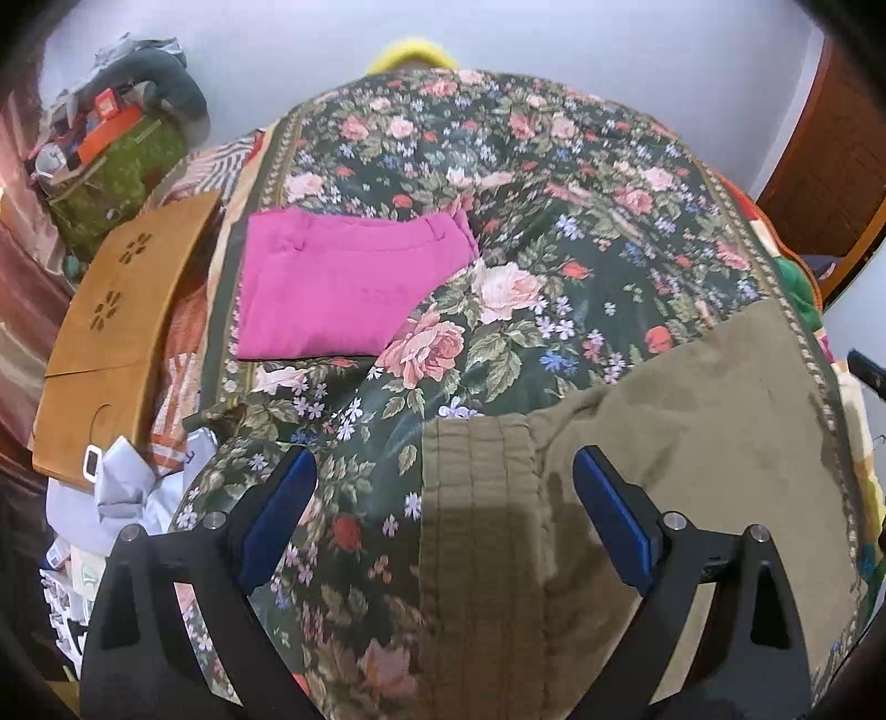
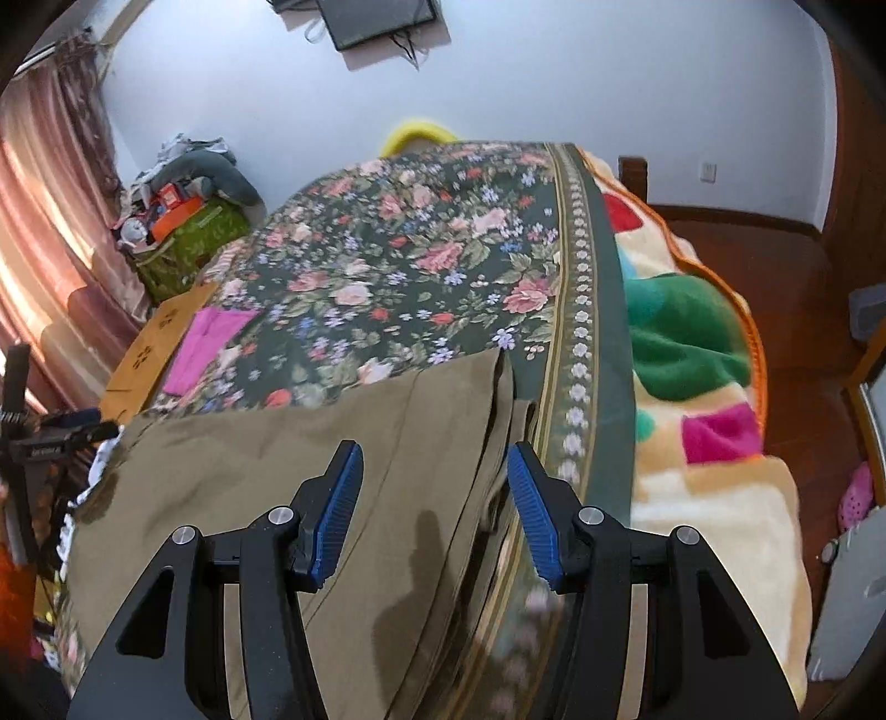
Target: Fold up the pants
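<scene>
Ribbed-waist olive pants (image 1: 692, 432), quilted floral bedspread (image 1: 498, 183)

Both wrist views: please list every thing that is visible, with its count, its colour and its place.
olive pants: one, olive green, spread on the near part of the bed, waistband toward the left gripper
pink garment: one, pink, folded, on the bedspread near the wooden board
floral bedspread: one, dark green with pink roses, covering the bed
wooden board: one, light brown with cut-out holes, at the bed's edge beside the pink garment
blanket: one, cream with green, red and pink patches, on the bed's other side
green bag: one, green, against the far wall, things piled on top
curtain: one, pink, beside the bag
screen: one, black, on the wall
left gripper: one, black with blue pads, open above the waistband
right gripper: one, black with blue pads, open above the pants
</scene>
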`<state>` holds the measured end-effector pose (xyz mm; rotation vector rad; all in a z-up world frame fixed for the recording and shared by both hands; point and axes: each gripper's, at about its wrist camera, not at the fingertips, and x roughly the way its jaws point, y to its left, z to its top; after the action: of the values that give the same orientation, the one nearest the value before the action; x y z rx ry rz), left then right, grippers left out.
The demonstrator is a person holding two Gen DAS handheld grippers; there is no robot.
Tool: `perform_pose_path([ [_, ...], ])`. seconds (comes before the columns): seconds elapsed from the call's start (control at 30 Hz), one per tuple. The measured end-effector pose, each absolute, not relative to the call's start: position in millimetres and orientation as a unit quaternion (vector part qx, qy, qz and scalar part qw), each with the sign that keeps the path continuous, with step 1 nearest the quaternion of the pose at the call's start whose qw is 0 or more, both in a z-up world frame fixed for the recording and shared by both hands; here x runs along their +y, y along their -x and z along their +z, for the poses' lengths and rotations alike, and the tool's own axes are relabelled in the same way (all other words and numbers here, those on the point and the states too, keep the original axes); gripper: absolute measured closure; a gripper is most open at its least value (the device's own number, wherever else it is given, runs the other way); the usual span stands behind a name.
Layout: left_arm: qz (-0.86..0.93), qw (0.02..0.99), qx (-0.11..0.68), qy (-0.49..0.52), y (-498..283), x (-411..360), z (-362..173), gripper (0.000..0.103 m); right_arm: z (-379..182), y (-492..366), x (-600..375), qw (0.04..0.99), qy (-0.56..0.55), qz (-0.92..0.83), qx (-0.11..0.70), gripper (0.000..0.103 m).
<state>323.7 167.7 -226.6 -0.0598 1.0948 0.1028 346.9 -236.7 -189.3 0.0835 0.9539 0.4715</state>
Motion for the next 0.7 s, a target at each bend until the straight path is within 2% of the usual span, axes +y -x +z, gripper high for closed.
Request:
perform_pose_path([
  [0.3, 0.04, 0.838, 0.542, 0.043, -342.9, 175.7, -256.0, 0.009, -232.9, -415.7, -222.6, 0.84, -0.026, 0.223, 0.494, 0.053],
  [0.4, 0.029, 0.833, 0.549, 0.062, -343.7, 179.2, -264.9, 0.008, -247.5, -427.3, -218.6, 0.828, -0.032, 0.23, 0.51, 0.066],
  [0.47, 0.028, 0.834, 0.547, 0.068, -343.2, 180.8, -268.2, 0.008, -258.6, -431.7, -215.7, 0.811, -0.04, 0.253, 0.525, 0.086],
  [0.57, 0.038, 0.84, 0.537, 0.067, -340.1, 183.0, -270.4, 0.007, -266.8, -432.0, -215.5, 0.807, -0.039, 0.259, 0.53, 0.092],
  [0.7, 0.078, 0.853, 0.513, 0.053, -335.3, 184.0, -270.0, 0.007, -266.0, -428.0, -213.6, 0.815, -0.026, 0.251, 0.522, 0.094],
])
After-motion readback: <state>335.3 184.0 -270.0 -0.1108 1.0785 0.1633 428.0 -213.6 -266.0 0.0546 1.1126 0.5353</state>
